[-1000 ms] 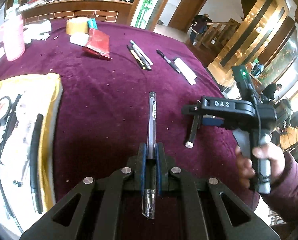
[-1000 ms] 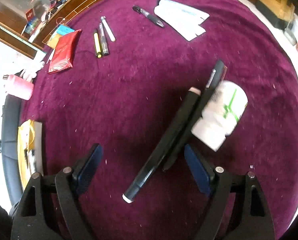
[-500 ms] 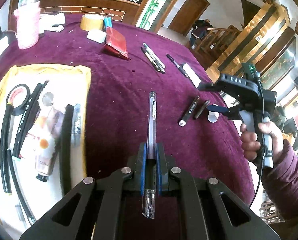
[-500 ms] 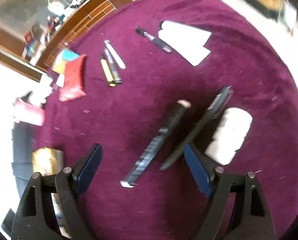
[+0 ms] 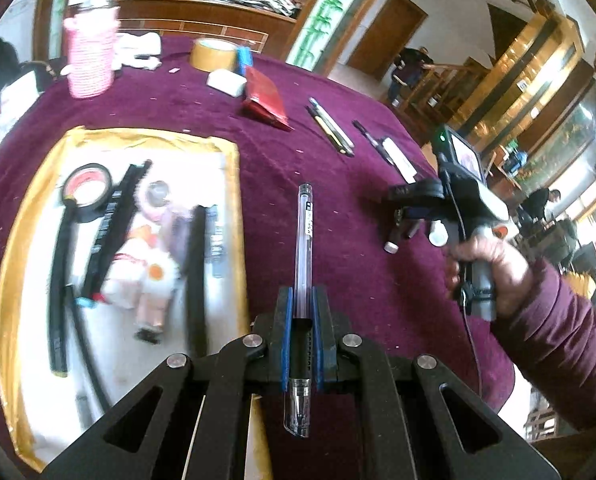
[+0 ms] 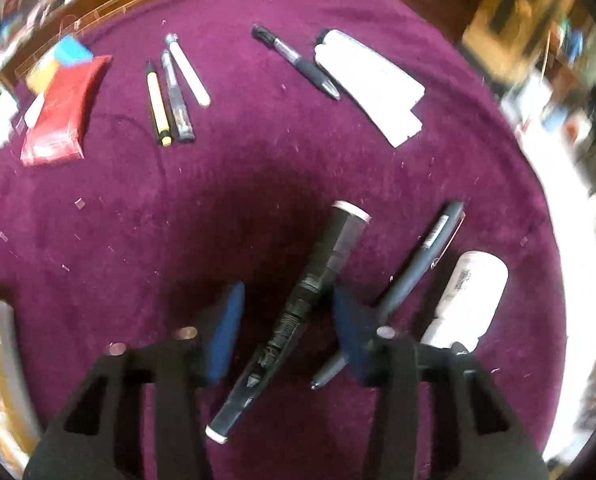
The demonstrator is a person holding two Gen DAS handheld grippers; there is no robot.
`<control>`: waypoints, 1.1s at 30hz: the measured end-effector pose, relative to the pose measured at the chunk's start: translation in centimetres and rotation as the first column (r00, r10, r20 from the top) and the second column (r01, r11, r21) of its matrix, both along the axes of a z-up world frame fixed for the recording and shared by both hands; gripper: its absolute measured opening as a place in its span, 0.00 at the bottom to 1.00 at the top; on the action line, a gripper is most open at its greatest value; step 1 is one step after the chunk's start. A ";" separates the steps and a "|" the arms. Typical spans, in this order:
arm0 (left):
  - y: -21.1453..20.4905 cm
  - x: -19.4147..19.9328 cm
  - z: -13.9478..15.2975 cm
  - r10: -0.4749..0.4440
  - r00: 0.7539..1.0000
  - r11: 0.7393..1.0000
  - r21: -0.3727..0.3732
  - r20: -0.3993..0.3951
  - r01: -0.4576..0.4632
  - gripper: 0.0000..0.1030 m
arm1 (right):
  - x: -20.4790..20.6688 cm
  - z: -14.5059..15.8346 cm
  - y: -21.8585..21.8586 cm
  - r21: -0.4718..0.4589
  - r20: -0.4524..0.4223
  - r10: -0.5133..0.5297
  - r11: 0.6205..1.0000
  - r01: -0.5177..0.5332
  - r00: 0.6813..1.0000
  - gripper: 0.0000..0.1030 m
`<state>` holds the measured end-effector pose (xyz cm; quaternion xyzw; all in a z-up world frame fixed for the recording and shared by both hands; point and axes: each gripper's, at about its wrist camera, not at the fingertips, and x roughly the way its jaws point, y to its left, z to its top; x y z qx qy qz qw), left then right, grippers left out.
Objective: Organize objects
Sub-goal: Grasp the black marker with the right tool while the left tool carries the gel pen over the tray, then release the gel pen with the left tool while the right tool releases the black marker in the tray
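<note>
The black marker (image 6: 298, 316) lies on the purple surface (image 6: 258, 184) between the right tongs (image 6: 286, 328), its long axis slanting across their gap. Their jaws have just been closing, pads not yet pressing it. The left tongs (image 5: 301, 336) pinch a clear pen (image 5: 303, 276) beside the yellow tray (image 5: 234, 200).

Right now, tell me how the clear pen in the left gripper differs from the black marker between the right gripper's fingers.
The clear pen is slim and see-through; the black marker is thick and opaque with white ends. The pen is clamped in the left gripper, off the cloth; the marker lies on the purple tablecloth. The right gripper has just been closing around it, a gap showing at its left pad. Both are writing tools.
</note>
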<state>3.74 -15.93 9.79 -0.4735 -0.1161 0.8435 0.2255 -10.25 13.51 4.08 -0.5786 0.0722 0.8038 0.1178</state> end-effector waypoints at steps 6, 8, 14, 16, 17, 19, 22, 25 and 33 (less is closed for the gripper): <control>-4.6 1.4 0.4 0.096 0.995 0.995 0.003 0.009 -0.096 0.06 | 1.5 0.4 0.6 -0.229 -0.022 -0.009 0.973 0.004 1.000 0.12; -6.3 1.9 0.4 0.131 0.991 0.991 0.004 0.020 -0.131 0.06 | 2.3 0.5 1.0 -0.311 -0.027 -0.012 0.950 0.003 1.000 0.12; -9.8 2.9 -0.5 0.205 0.977 0.979 -0.007 0.066 -0.205 0.06 | 5.5 1.9 -0.8 -0.556 -0.051 0.030 0.830 -0.053 0.998 0.12; -10.3 3.0 -1.0 0.218 0.972 0.976 -0.015 0.092 -0.217 0.06 | 6.1 2.8 -3.1 -0.602 -0.069 0.074 0.792 -0.100 0.995 0.12; -10.4 3.1 -1.3 0.220 0.970 0.976 -0.021 0.101 -0.219 0.06 | 6.4 3.3 -4.2 -0.612 -0.078 0.098 0.781 -0.125 0.992 0.12; -10.4 3.1 -1.7 0.214 0.970 0.977 -0.030 0.115 -0.212 0.06 | 7.4 4.2 -6.9 -0.635 -0.092 0.164 0.750 -0.185 0.982 0.12; -9.7 3.1 -2.2 0.187 0.973 0.982 -0.033 0.132 -0.184 0.06 | 8.7 4.9 -10.9 -0.670 -0.091 0.245 0.702 -0.242 0.965 0.12; -8.7 3.1 -2.7 0.169 0.976 0.985 -0.053 0.137 -0.163 0.06 | 9.6 5.0 -15.1 -0.670 -0.083 0.323 0.682 -0.293 0.943 0.12; -8.4 3.0 -3.7 0.166 0.974 0.985 -0.074 0.156 -0.156 0.07 | 11.7 3.0 -23.1 -0.605 -0.015 0.453 0.706 -0.368 0.892 0.12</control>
